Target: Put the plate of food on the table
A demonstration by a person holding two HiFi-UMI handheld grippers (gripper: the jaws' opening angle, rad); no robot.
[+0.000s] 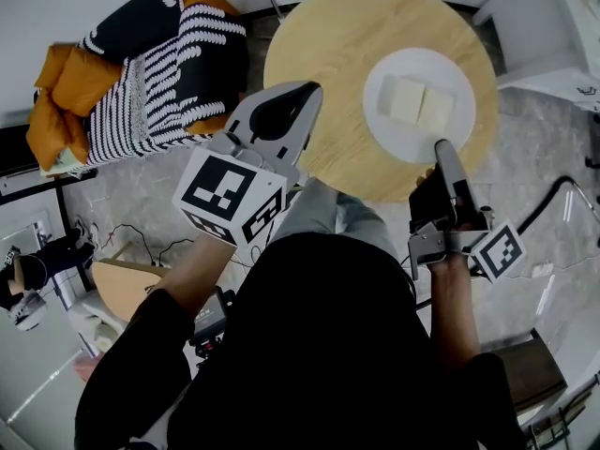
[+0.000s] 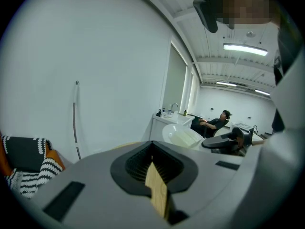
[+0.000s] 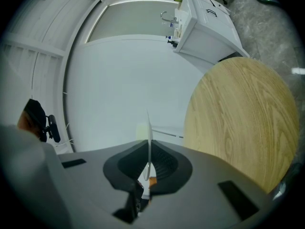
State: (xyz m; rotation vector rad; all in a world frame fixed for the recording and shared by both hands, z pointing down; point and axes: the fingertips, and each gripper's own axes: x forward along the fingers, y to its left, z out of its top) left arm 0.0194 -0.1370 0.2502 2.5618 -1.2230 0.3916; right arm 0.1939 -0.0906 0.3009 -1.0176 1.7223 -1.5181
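A white plate (image 1: 419, 61) carrying two pale squares of food (image 1: 417, 103) sits over the right half of the round wooden table (image 1: 337, 54). I cannot tell whether it rests on the wood. My right gripper (image 1: 439, 145) is shut on the plate's near rim. In the right gripper view the plate (image 3: 148, 128) shows edge-on as a thin white blade between the jaws of the right gripper (image 3: 148, 144), with the table (image 3: 243, 123) to the right. My left gripper (image 1: 315, 87) hovers at the table's left edge, shut and holding nothing. Only a sliver of wood shows through its slit in the left gripper view (image 2: 153, 149).
A seat with orange and black-and-white striped cushions (image 1: 141, 64) stands left of the table. A white cabinet (image 1: 553, 26) is at the back right. Cables (image 1: 122, 237) lie on the marbled floor. A seated person (image 2: 217, 123) and a counter with a sink (image 2: 167, 116) are far off.
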